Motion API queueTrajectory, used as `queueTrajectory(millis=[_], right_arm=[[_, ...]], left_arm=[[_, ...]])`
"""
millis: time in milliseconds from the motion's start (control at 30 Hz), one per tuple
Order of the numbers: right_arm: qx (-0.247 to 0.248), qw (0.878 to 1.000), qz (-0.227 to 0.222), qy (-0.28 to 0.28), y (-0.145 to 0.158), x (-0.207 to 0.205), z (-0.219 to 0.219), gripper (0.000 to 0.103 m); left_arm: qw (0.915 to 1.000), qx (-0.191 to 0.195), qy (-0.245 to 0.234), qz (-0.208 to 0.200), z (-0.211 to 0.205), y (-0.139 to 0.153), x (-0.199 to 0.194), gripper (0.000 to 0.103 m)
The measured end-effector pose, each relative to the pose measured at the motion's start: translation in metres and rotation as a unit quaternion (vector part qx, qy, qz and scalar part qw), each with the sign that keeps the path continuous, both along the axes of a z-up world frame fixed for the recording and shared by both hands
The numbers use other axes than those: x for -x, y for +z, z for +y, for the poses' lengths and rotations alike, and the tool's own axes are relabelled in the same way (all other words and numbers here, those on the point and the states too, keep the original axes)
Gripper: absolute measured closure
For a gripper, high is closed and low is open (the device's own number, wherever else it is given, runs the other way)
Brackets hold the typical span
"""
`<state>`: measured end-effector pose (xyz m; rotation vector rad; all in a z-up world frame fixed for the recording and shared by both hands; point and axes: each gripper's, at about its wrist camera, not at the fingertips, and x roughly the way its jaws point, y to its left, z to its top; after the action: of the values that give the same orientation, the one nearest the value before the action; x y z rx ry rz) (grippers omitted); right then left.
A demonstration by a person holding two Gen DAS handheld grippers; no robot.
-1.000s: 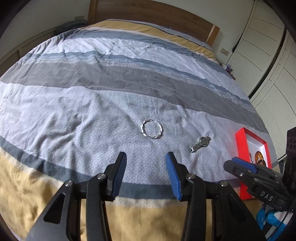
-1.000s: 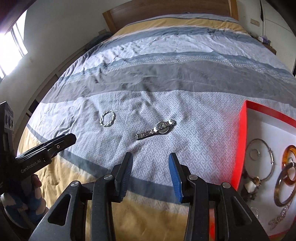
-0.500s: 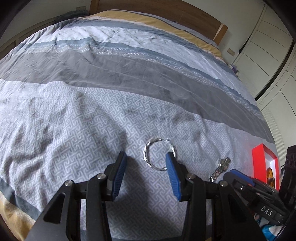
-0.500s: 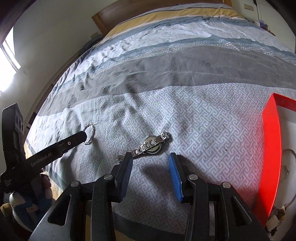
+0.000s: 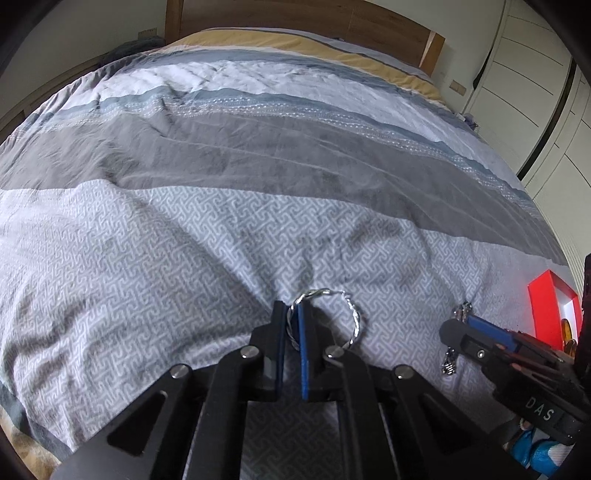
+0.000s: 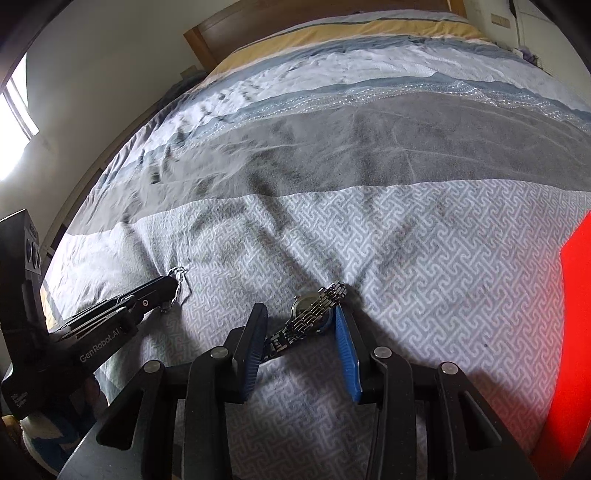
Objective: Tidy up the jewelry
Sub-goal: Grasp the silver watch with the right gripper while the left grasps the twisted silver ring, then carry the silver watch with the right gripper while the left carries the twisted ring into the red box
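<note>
A twisted silver bangle (image 5: pixel 352 317) lies on the patterned bed cover (image 5: pixel 184 258). My left gripper (image 5: pixel 293 325) is shut on the bangle's left side, down at the cover. A silver metal watch (image 6: pixel 314 314) lies on the cover between the fingers of my right gripper (image 6: pixel 300 325), which is open and lowered around it. The red jewelry box (image 5: pixel 550 306) stands at the right; its red wall also shows in the right wrist view (image 6: pixel 572 332). The left gripper and bangle show at the left of the right wrist view (image 6: pixel 173 284).
The bed has a wooden headboard (image 5: pixel 295 18) at the far end. White wardrobe doors (image 5: pixel 535 74) stand to the right of the bed. A window (image 6: pixel 14 110) is on the left wall.
Both grippers moved forward and down to the cover. The left gripper closed on the bangle. The right gripper came around the watch, still open.
</note>
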<state>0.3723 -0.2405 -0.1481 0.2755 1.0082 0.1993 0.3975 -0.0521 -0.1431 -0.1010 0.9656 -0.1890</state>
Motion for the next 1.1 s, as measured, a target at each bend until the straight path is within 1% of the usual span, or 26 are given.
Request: queueTrajectory(millis=[33, 100, 200, 367, 467, 800, 967, 1100], right_arm=[[0.003, 1.0, -0.001, -0.005, -0.001, -0.001, -0.001, 0.077], [-0.004, 1.0, -0.004, -0.008, -0.001, -0.002, -0.003, 0.077], [0.004, 1.0, -0.013, -0.004, 0.003, 0.003, -0.002, 0.077], [-0.004, 1.0, -0.027, -0.002, 0.017, 0.014, -0.007, 0.077], [-0.007, 0.999, -0.038, -0.001, 0.031, 0.023, -0.01, 0.078], [-0.006, 0.997, -0.081, -0.003, 0.091, 0.062, -0.024, 0.078], [0.001, 0.995, -0.1, -0.014, 0.118, 0.084, -0.042, 0.078], [0.012, 0.993, -0.111, -0.031, 0.135, 0.1, -0.071, 0.078]], left_arm=[[1.0, -0.001, 0.0, -0.002, 0.0, 0.001, 0.001, 0.098], [1.0, -0.006, 0.001, -0.007, -0.001, 0.003, 0.003, 0.098], [0.9998, -0.014, 0.001, -0.016, -0.003, 0.009, 0.008, 0.098], [0.9997, -0.014, 0.009, -0.019, 0.0, 0.02, 0.014, 0.098], [0.9996, -0.013, 0.01, -0.024, 0.001, 0.031, 0.02, 0.098], [0.9987, -0.006, 0.003, -0.051, -0.009, 0.084, 0.048, 0.098], [0.9979, 0.006, -0.018, -0.062, -0.031, 0.107, 0.063, 0.098], [0.9966, 0.018, -0.042, -0.068, -0.061, 0.121, 0.075, 0.098]])
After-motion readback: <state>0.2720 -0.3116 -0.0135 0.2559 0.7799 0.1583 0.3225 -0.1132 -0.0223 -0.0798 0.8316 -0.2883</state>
